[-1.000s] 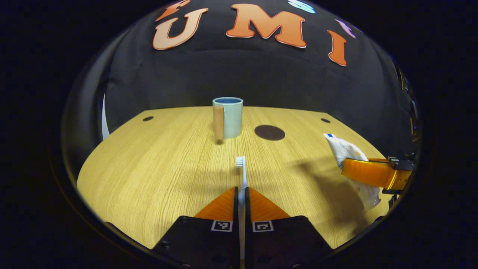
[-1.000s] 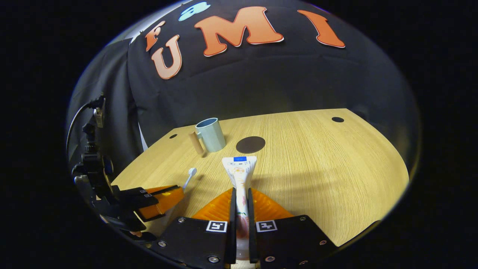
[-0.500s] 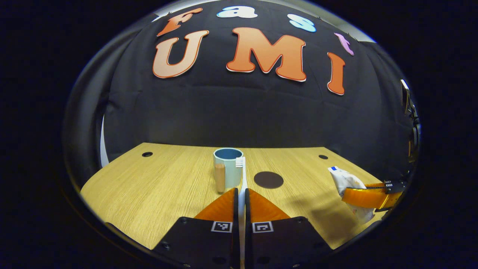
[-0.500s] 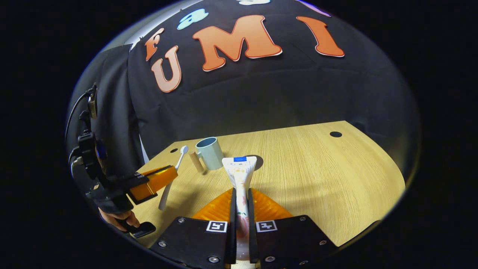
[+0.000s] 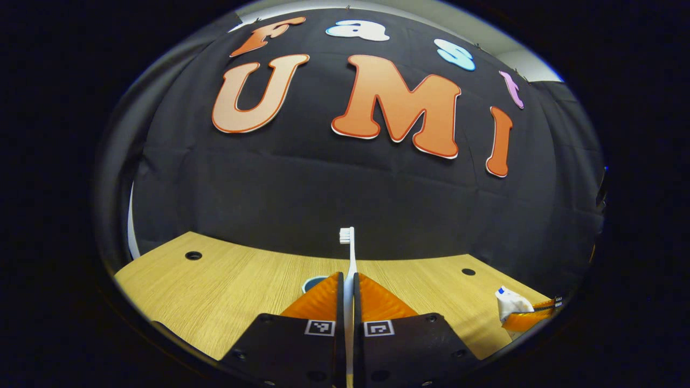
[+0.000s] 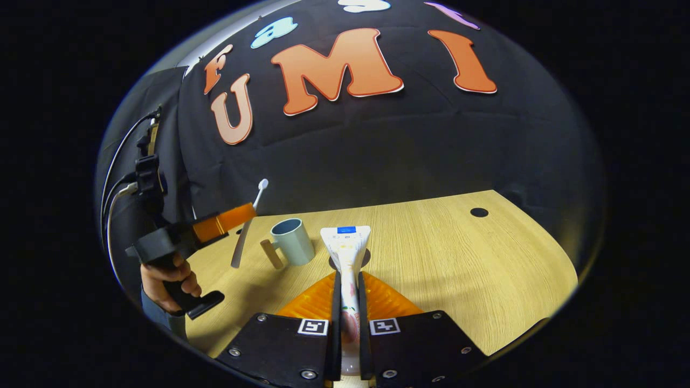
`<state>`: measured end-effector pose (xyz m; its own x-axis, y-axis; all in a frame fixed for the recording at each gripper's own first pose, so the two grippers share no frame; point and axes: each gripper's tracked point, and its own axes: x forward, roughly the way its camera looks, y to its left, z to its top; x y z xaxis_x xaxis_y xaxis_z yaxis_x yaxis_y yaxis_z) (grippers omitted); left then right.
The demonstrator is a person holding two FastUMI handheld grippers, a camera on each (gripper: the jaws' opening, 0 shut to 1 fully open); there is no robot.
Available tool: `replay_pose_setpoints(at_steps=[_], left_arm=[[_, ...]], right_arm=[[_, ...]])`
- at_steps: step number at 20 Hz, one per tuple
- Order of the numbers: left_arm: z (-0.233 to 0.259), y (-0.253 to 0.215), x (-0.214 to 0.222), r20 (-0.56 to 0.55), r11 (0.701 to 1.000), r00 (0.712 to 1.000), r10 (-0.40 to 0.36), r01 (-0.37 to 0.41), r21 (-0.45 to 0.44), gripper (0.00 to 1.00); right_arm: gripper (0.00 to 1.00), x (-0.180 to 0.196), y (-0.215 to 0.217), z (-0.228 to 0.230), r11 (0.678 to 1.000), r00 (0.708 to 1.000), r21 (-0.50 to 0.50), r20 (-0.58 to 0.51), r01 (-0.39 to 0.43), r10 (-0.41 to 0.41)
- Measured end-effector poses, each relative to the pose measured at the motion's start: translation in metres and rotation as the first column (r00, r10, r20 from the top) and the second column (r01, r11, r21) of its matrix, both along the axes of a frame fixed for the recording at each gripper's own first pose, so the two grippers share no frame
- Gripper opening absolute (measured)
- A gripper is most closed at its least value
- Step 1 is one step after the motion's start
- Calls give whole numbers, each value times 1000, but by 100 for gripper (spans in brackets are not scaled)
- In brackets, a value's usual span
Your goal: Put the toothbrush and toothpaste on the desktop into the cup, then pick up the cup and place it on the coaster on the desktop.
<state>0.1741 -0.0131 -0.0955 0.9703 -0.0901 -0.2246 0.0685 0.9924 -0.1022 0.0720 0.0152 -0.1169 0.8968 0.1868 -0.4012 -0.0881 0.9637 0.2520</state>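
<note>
My left gripper [image 5: 347, 276] is shut on a white toothbrush [image 5: 351, 253], lifted off the table with its bristle head pointing up and forward. Just below its fingertips peeks the rim of the pale blue cup [image 5: 311, 282]. In the right gripper view the cup [image 6: 294, 247] stands on the wooden table with a wooden handle [image 6: 271, 254] on its left. My right gripper [image 6: 347, 276] is shut on a white toothpaste tube [image 6: 346, 249], its flat end forward. The dark round coaster [image 6: 368, 257] lies mostly hidden behind the tube. The left gripper [image 6: 249, 211] hovers left of the cup, above it.
The wooden table [image 6: 458, 258] has small dark holes near its far corners [image 6: 478, 212] [image 5: 192, 255]. A hand [image 6: 161, 275] grips the left gripper's handle, with cables running up behind it. The right gripper with the tube [image 5: 509, 303] shows low at the right edge.
My left gripper has risen and tilted up with the toothbrush, coming closer to the cup, which now sits under its fingertips. The right gripper lifted slightly with the toothpaste.
</note>
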Motion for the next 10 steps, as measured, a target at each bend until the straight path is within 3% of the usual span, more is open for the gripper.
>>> replay_pose_setpoints(at_steps=[10], left_arm=[[-2,22,81,116,999,993,29,-30,10,5]], right_arm=[[14,40,-1,-17,1000,1000,-5,-20,-3,3]])
